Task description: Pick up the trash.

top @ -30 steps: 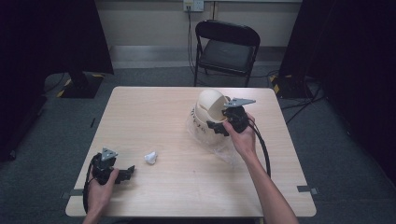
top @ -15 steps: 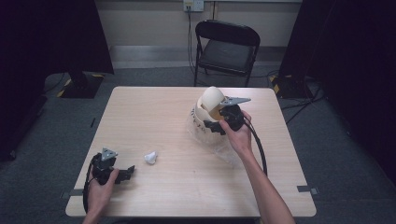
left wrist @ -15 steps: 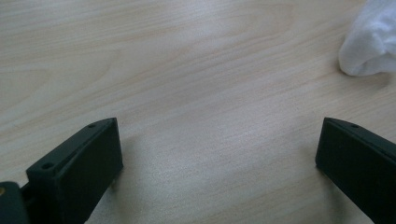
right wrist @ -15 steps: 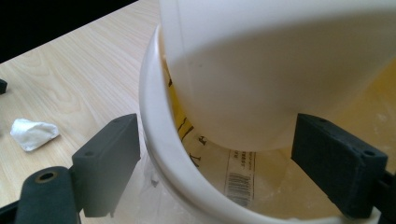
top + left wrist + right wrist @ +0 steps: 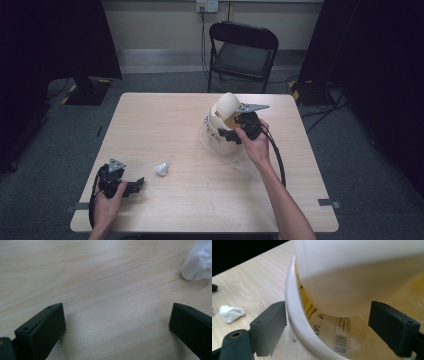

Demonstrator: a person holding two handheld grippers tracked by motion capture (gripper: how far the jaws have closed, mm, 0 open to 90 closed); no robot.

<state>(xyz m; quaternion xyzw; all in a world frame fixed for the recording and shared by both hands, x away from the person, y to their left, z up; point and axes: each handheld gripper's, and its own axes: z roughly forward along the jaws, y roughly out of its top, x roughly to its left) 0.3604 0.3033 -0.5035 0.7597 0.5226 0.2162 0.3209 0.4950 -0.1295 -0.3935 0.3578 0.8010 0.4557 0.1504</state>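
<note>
The pale wooden table top (image 5: pixel 165 130) has a smooth, faintly satin finish with fine straight grain, and on it lies a small crumpled wad of white paper (image 5: pixel 161 169), soft and matt. The cream-white plastic bowls (image 5: pixel 352 280), one tilted inside another, look smooth with a mild sheen, and the clear plastic bag (image 5: pixel 235 159) around them is thin, glossy and wrinkled, printed with black lettering and a barcode. The black plastic right gripper (image 5: pixel 328 325) and the black plastic left gripper (image 5: pixel 116 325) have matt, flat-faced jaws, and a dull grey metal-looking three-cornered plate (image 5: pixel 252 107) tops the right one.

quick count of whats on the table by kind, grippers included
grippers: 2, left gripper and right gripper
cream bowls: 2, upper bowl tilted in lower bowl
crumpled white paper: 1
clear plastic bag: 1
total: 6
</note>
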